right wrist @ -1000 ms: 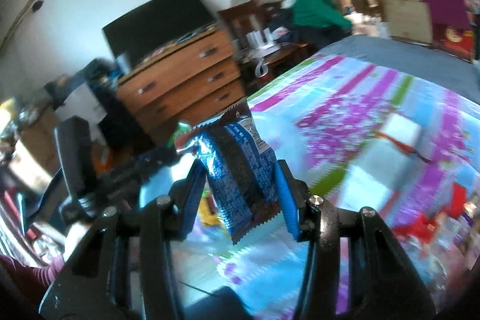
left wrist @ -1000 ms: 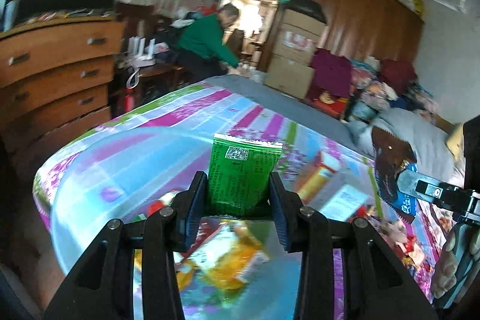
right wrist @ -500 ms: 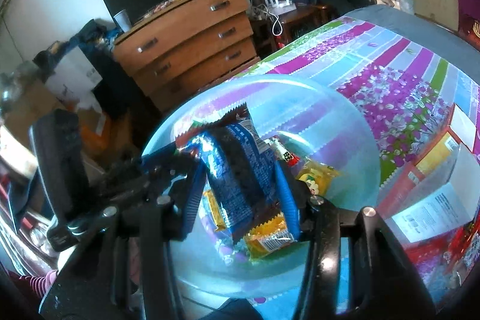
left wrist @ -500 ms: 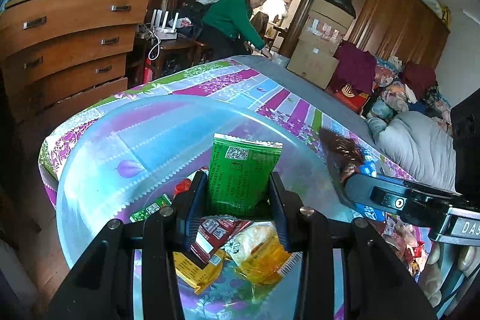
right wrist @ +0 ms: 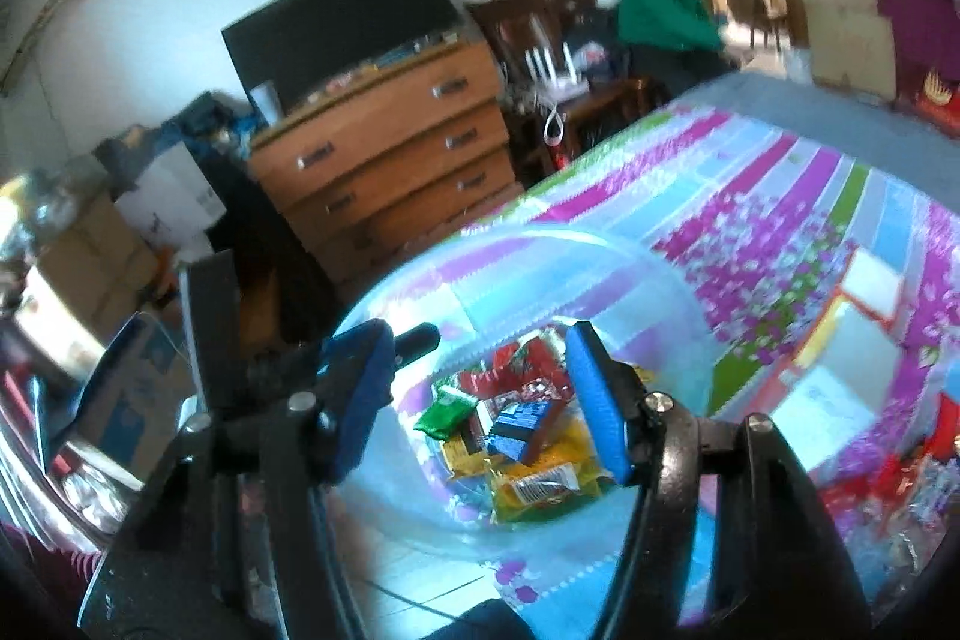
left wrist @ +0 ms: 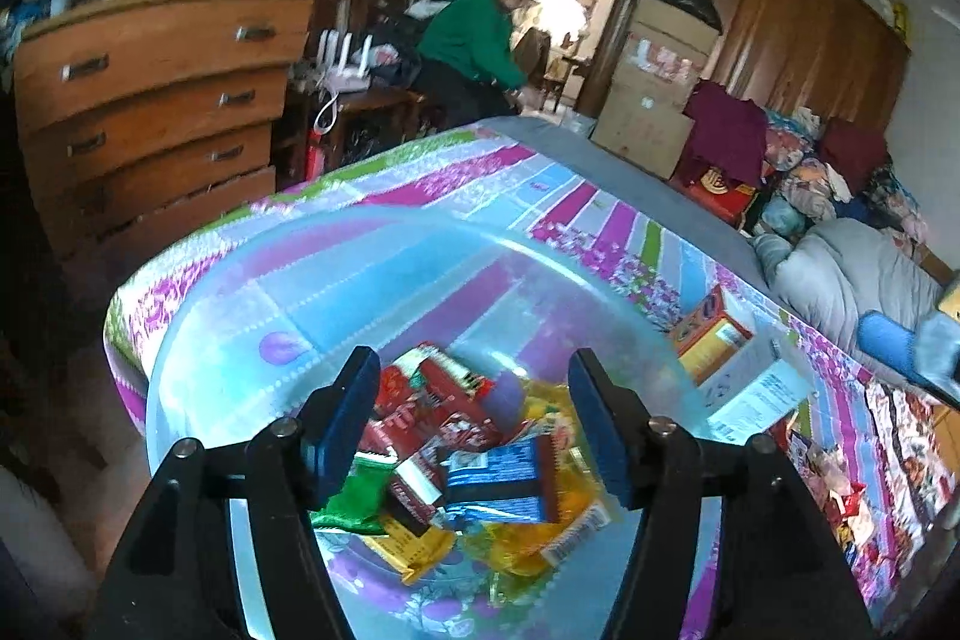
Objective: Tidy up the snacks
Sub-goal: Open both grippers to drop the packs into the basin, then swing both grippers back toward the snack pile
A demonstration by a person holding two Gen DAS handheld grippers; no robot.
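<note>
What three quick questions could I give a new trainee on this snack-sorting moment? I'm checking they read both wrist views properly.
1. True or false: the left gripper grips a green packet.
2. Where does the blue packet lie?
A. in the clear bowl
B. on the dresser
C. between the right gripper's pads
3. Fill in: nothing is between the right gripper's jaws, and they are ______.

Key
1. False: the jaws are opening with nothing between them, and the packet lies in the bowl.
2. A: it rests on the snack pile.
3. Opening.
</note>
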